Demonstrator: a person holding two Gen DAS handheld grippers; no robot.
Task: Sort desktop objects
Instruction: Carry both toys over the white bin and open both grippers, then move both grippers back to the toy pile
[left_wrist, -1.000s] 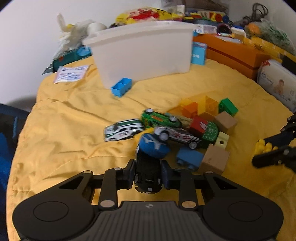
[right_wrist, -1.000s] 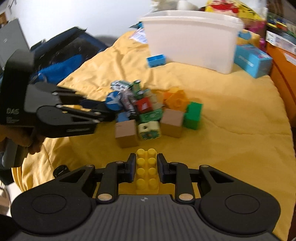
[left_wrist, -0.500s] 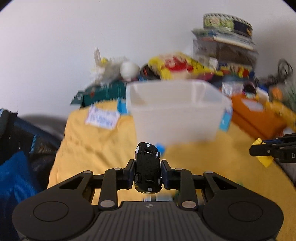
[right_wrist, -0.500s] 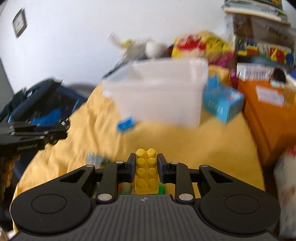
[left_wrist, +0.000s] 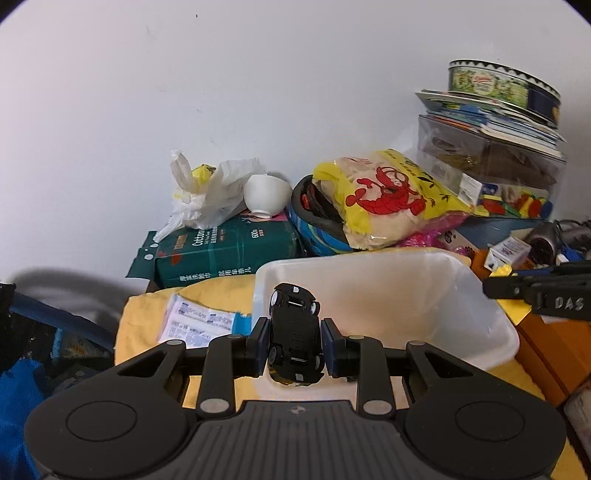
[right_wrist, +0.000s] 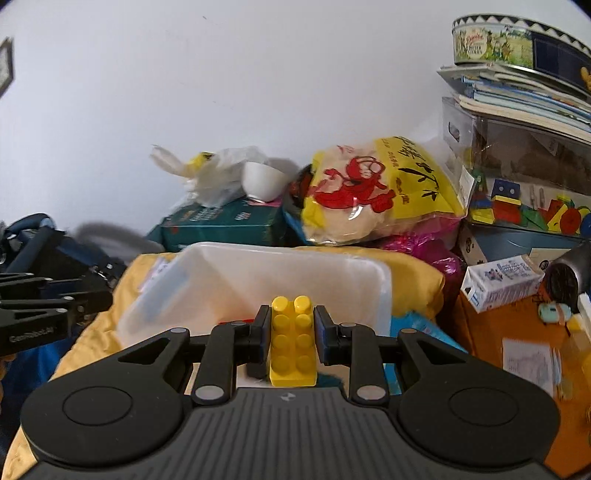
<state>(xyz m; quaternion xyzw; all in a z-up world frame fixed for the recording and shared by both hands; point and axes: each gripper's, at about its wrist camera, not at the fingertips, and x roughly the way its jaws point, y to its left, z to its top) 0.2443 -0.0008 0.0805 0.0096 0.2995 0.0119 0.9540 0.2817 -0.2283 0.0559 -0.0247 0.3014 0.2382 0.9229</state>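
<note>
Both grippers have risen from the toy pile to the white bin (left_wrist: 480, 295). Left gripper (left_wrist: 294, 343) clamps a glossy black toy car (left_wrist: 294, 339), underside up; right gripper (right_wrist: 291, 338) pinches a studded yellow brick (right_wrist: 293, 343) at the near rim.

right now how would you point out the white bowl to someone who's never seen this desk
Start at the translucent plastic bin on the yellow cloth and look past its far rim to the clutter along the wall. On the dark green tissue pack stands the white bowl, beside a crumpled white plastic bag; it is the only smooth, round thing there.
</note>
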